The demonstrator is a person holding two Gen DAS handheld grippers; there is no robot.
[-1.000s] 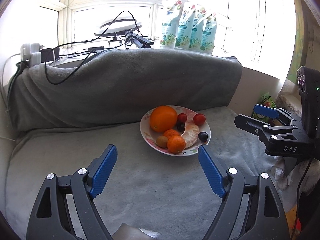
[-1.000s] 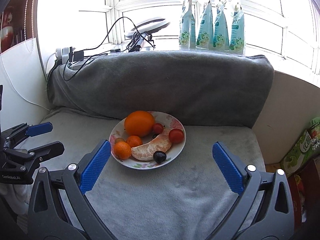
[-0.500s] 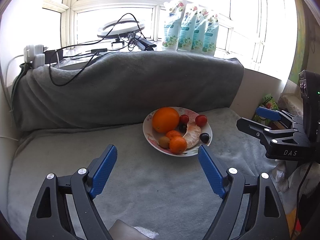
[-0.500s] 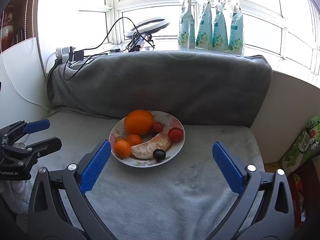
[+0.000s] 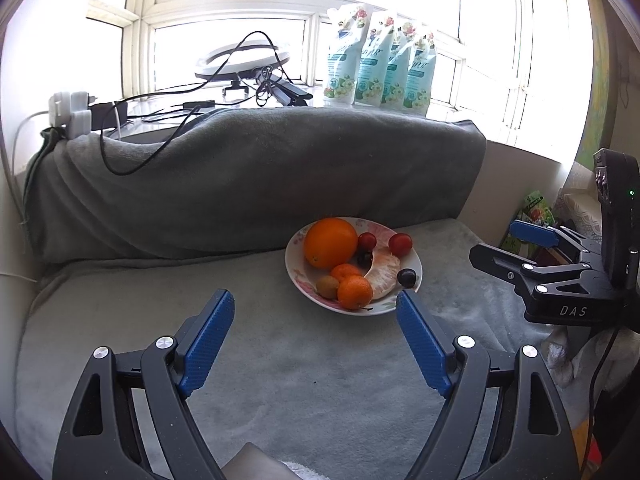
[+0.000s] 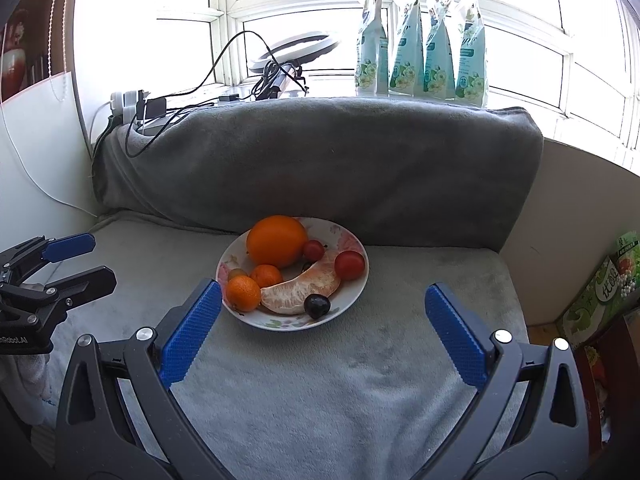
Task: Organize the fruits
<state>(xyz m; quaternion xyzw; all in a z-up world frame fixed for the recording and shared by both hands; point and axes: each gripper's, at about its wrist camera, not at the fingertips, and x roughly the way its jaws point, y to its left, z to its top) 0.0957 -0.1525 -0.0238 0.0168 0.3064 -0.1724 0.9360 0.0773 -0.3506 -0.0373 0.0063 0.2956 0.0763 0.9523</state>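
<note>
Both the left gripper (image 5: 316, 312) and right gripper (image 6: 322, 304) hover released and empty at frame bottom, seemingly sizing up the fruit-heaped floral plate (image 6: 352, 240) at centre

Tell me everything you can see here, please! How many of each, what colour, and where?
plate: one, white with flowers, on the grey blanket
big orange: one, orange, back of plate
mandarins: two, orange, plate's left front
peeled segment: one, pale orange, plate's middle
cherry tomatoes: two, red, plate's right and middle
dark grapes: one at the front, another partly hidden
kiwi: one, brown-green, beside the mandarins
pouches: four, teal, windowsill
ring light: one, white, windowsill
left gripper: jaws open, empty
right gripper: jaws open, empty
</note>
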